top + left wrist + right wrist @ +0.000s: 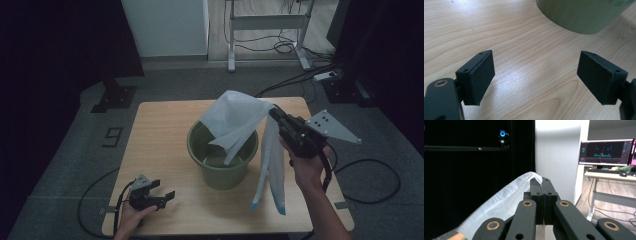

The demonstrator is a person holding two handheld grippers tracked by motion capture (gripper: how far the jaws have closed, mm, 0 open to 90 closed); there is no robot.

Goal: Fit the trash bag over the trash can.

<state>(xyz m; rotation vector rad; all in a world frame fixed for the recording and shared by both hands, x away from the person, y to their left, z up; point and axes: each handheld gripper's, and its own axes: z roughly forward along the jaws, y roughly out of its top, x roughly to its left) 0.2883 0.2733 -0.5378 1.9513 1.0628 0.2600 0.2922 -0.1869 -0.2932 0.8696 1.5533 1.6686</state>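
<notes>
Above the green bucket (223,152), near the middle of the wooden surface (165,125), I hold a white plastic bag (235,120) by its upper right corner. My right gripper (276,115) is clamped tight on that corner; in the right gripper view the jaws meet with only a thin fold of film (534,176) pinched between them. From the pinch, one part of the bag spreads left and droops into the bucket's mouth, and a long strip with a blue-edged end (270,170) hangs down the bucket's right side toward the near edge of the surface.

I judge the bag to be very light, limp and slippery. It has no stiffness of its own, so it will sag and fold wherever nothing supports it, and it could slide out of a loose pinch. The place to take hold is the rim of its opening, at two points well apart, so the mouth can be spread over the bucket's lip.

My left gripper (161,196) rests low at the near left of the surface, well apart from the bag, with its jaws spread wide and nothing between the pads (482,78); the bucket's side (584,15) stands beyond them.

The bucket stands upright and looks rigid enough to stay put. Its inside seems bare apart from the draped film, though the bottom is partly hidden by the bag.
</notes>
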